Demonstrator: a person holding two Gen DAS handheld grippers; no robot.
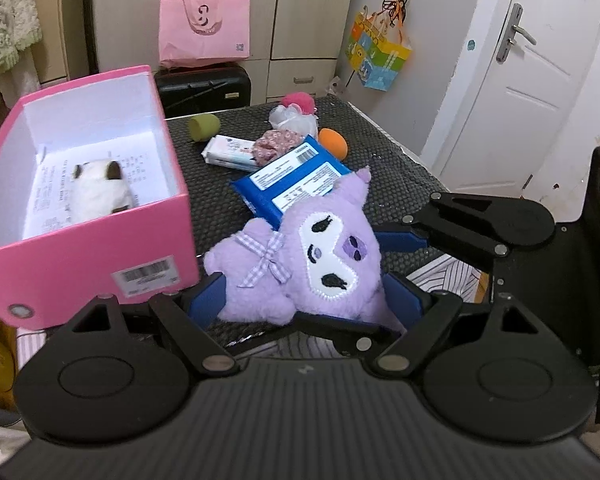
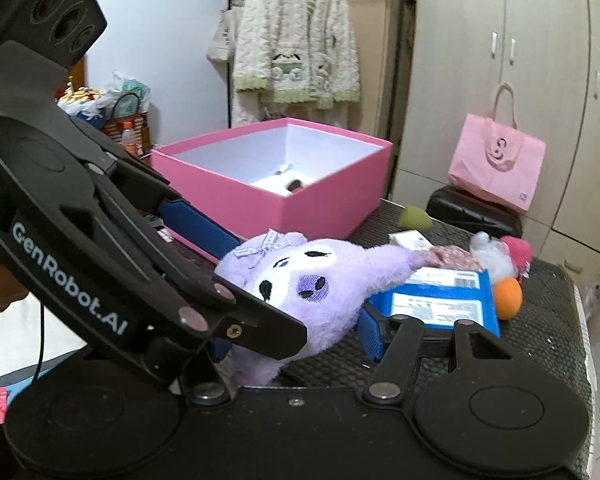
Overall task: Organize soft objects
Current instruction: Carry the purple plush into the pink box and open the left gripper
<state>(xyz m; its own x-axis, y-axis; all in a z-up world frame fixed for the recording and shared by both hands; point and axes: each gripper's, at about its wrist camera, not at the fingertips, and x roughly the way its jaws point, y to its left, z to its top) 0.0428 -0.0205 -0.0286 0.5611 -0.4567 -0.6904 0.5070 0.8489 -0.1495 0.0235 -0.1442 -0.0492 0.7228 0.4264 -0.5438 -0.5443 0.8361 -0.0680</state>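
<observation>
In the left wrist view, your left gripper [image 1: 304, 304] has its jaws around the purple plush toy [image 1: 300, 264]. The blue pads [image 1: 206, 300] press against both sides of the toy, so the jaws hold it, narrow around its soft body. The toy fills the space between the jaws, with its white face turned up and its checked bow toward the left jaw. To the left of the jaws stands the pink box [image 1: 80, 240], open, with a white plush [image 1: 98, 194] lying inside on printed paper. Straight ahead of the jaws, just behind the toy, lies the blue packet [image 1: 292, 182] on the black mat [image 1: 400, 184]. Farther ahead you see a white packet [image 1: 230, 152], a flowered scrunchie [image 1: 274, 146], an orange sponge [image 1: 334, 142], a green sponge [image 1: 203, 127] and a pink pompom [image 1: 298, 102]. Your right gripper [image 1: 400, 238] comes in from the right of the jaws, and its blue pad is just beside the toy's head.

In the right wrist view, your right gripper [image 2: 296, 332] has its jaws wide, on both sides of the purple plush toy [image 2: 312, 280], not pressing it. The left gripper [image 2: 220, 256] crosses in front from the left and partly hides the toy. Ahead of the jaws stands the pink box [image 2: 300, 200], and to the right of them the blue packet [image 2: 440, 300] touches the toy's ear.
</observation>
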